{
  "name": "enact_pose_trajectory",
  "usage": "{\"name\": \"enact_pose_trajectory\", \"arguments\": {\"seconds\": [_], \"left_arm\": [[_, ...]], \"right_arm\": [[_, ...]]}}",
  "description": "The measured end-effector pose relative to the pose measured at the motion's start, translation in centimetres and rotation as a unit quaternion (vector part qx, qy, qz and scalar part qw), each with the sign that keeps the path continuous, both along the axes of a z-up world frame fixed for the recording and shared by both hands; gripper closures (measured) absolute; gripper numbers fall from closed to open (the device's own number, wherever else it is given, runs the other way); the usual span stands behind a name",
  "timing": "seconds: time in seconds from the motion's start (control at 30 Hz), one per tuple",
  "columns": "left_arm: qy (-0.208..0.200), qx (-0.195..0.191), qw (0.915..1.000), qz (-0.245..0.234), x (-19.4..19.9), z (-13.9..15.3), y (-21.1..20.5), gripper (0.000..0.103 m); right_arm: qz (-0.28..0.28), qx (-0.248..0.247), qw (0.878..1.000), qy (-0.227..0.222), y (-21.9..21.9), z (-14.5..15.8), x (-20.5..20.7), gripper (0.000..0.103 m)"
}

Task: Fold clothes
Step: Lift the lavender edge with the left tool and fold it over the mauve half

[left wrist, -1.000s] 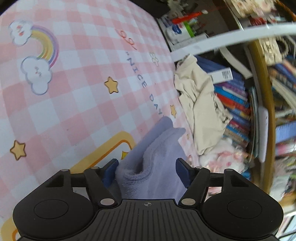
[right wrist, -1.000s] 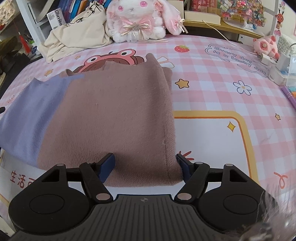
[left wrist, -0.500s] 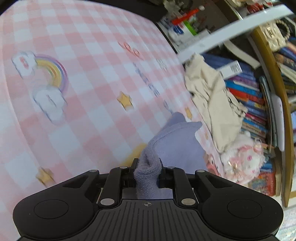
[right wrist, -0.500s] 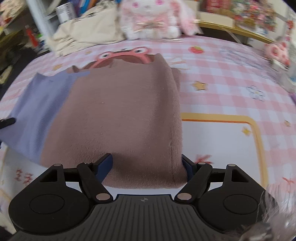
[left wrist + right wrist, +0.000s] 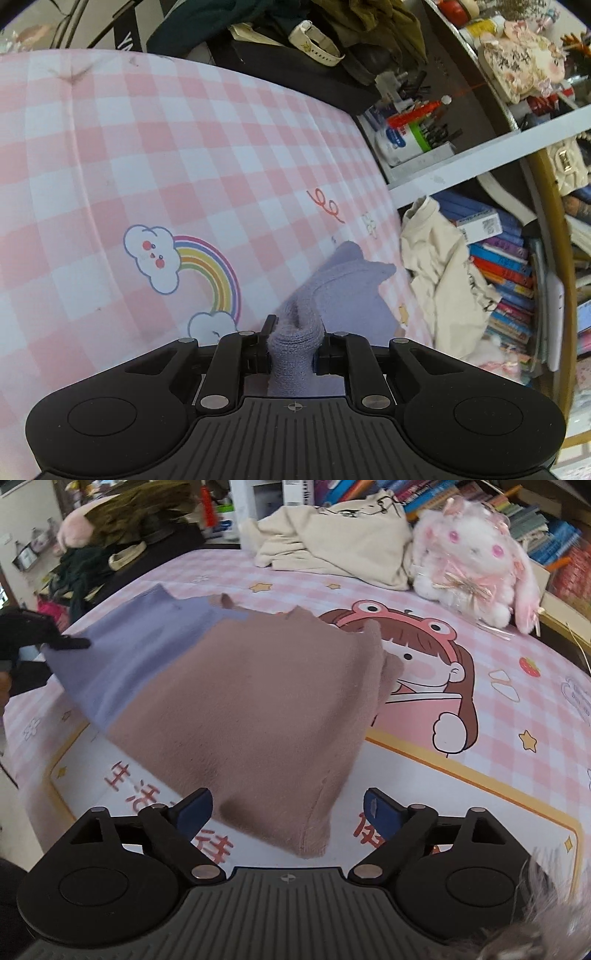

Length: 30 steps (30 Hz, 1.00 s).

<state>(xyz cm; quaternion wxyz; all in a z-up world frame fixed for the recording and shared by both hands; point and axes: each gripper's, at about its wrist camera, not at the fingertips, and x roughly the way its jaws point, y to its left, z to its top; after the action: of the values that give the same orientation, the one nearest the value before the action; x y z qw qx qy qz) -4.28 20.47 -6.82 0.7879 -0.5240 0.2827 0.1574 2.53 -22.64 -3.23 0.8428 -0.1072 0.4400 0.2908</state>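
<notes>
Pinching the lavender panel's edge: left gripper (image 5: 294,341) has its jaws closed tight on a bunched ridge of the fleece garment (image 5: 343,288), which runs off toward 1 o'clock over the pink checked bedspread (image 5: 147,158). Cream top (image 5: 439,280) heaped at 3 o'clock against the bookshelf (image 5: 509,266); that shelf holds upright books, and the open bin (image 5: 410,147) at 1 o'clock holds a white bottle and what look like pens, though it's too small to be sure.

Right wrist view: right gripper (image 5: 288,808) is spread wide, gripping nothing, its blue fingertips (image 5: 194,808) straddling the garment's near mauve corner (image 5: 306,834). Mauve body (image 5: 258,709) lies partly folded at centre, lavender part at 10 o'clock, where the left gripper shows at the frame edge. Plush bunny (image 5: 476,565) at 1 o'clock.

Step, as I read it: lifting the lavender side to fold it over the mauve. Next needs the right jaws closed on the near corner, or pressing it flat, so the fleece doesn't drag.
</notes>
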Motion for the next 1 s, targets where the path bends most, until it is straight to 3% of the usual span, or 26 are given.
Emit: {"name": "enact_pose_trajectory", "arguments": {"seconds": [0.2,0.37,0.57,0.7,0.73,0.77,0.8,0.87,0.93,1.0], "left_arm": [[-0.036,0.044,0.9982,-0.02,0.2,2.8,-2.2,0.088],[-0.077,0.099,0.9899,-0.066,1.3,7.2,-6.3,0.088],[-0.129,0.15,0.9731,-0.117,3.0,12.4,-12.9,0.088],[-0.149,0.189,0.9515,-0.191,4.2,14.6,-19.5,0.086],[-0.147,0.198,0.9439,-0.22,4.6,14.7,-21.6,0.083],[-0.134,0.2,0.9362,-0.256,5.2,14.0,-23.6,0.07],[-0.118,0.201,0.9283,-0.29,5.7,13.1,-25.6,0.048],[-0.073,0.192,0.9187,-0.338,6.4,9.8,-28.9,0.032],[-0.027,0.18,0.9113,-0.369,7.0,6.8,-31.4,0.032],[-0.02,0.189,0.9089,-0.371,6.5,5.3,-32.4,0.03]], "right_arm": [[0.003,-0.001,1.0,-0.005,-1.6,0.2,-0.4,0.009],[0.021,0.004,1.0,-0.008,-3.0,0.3,-0.7,0.009],[0.047,0.012,0.999,-0.02,-5.2,0.7,-1.2,0.009],[0.056,0.022,0.998,-0.025,-7.0,1.0,-1.5,0.009],[0.057,0.025,0.998,-0.025,-7.6,1.0,-1.6,0.009],[0.056,0.027,0.998,-0.024,-8.1,1.0,-1.6,0.009],[0.055,0.031,0.998,-0.023,-8.7,1.0,-1.7,0.009],[0.05,0.037,0.998,-0.02,-9.8,1.0,-1.7,0.009],[0.045,0.043,0.998,-0.016,-10.8,1.0,-1.7,0.009],[0.041,0.047,0.998,-0.013,-11.7,0.9,-1.7,0.009]]}}
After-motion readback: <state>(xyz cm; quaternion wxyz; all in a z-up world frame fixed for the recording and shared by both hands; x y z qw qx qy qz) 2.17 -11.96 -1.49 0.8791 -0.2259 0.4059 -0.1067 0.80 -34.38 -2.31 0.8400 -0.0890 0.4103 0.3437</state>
